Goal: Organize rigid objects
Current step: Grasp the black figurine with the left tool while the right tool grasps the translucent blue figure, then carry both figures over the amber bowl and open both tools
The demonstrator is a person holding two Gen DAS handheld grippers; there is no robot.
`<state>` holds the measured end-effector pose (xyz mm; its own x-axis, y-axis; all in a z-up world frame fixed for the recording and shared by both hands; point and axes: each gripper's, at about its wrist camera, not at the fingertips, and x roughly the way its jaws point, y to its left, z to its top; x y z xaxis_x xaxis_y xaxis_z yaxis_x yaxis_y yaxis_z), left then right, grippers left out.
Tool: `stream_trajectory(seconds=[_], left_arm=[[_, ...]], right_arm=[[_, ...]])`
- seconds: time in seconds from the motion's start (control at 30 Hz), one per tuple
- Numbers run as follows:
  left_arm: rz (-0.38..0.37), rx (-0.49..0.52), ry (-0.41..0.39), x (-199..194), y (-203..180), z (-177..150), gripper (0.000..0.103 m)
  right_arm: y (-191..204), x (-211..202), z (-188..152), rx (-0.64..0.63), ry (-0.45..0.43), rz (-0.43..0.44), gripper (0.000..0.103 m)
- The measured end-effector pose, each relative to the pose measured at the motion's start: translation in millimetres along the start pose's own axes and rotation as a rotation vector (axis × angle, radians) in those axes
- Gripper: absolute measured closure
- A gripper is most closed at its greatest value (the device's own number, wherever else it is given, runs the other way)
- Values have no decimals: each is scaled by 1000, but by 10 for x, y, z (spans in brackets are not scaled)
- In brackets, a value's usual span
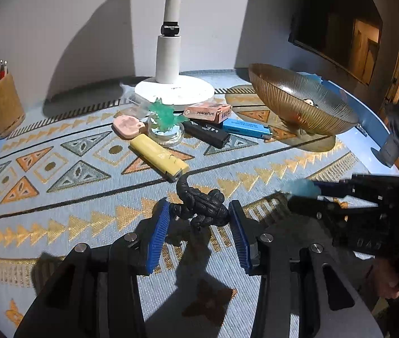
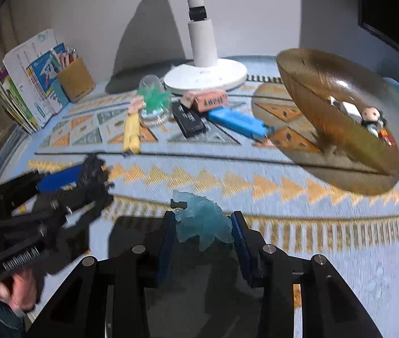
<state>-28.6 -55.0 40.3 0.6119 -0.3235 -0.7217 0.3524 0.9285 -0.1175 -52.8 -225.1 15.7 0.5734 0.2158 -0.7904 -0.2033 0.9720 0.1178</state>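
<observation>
Each hand-held gripper (image 1: 199, 219) has black linkage arms, silver screws, ribbed blue pads (image 1: 158, 238).

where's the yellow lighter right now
The yellow lighter lies on the patterned cloth, in front of the lamp base, beside the green figure's dome, with the black toy lizard's tail almost at its near end.

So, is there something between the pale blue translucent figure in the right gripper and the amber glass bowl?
Nothing visible: only bare patterned tablecloth lies between the pale blue translucent figure and amber ribbed glass bowl.
</observation>
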Motion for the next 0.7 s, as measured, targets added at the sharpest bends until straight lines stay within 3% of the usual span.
stream_trajectory(seconds=[0.13,0.3,0.53,0.6,0.67,0.7], left_arm=[[3,-24,-14,-16,51,-3,63],[-4,-29,-29,-42,63,-14,63],[-11,-35,-34,-48,78,-15,63],[-16,-36,-35,-51,89,-16,63],[-15,-37,-38,-54,87,-17,63],[-16,-35,-38,-55,83,-18,63]], right_arm=[[-22,3,-51,7,9,19,63],[28,40,-48,-16,13,6,51],[130,100,-42,-62,17,-88,49],[152,101,-43,-74,14,-100,50],[174,93,-51,-88,5,-100,64],[203,77,-64,-104,-5,-104,64]])
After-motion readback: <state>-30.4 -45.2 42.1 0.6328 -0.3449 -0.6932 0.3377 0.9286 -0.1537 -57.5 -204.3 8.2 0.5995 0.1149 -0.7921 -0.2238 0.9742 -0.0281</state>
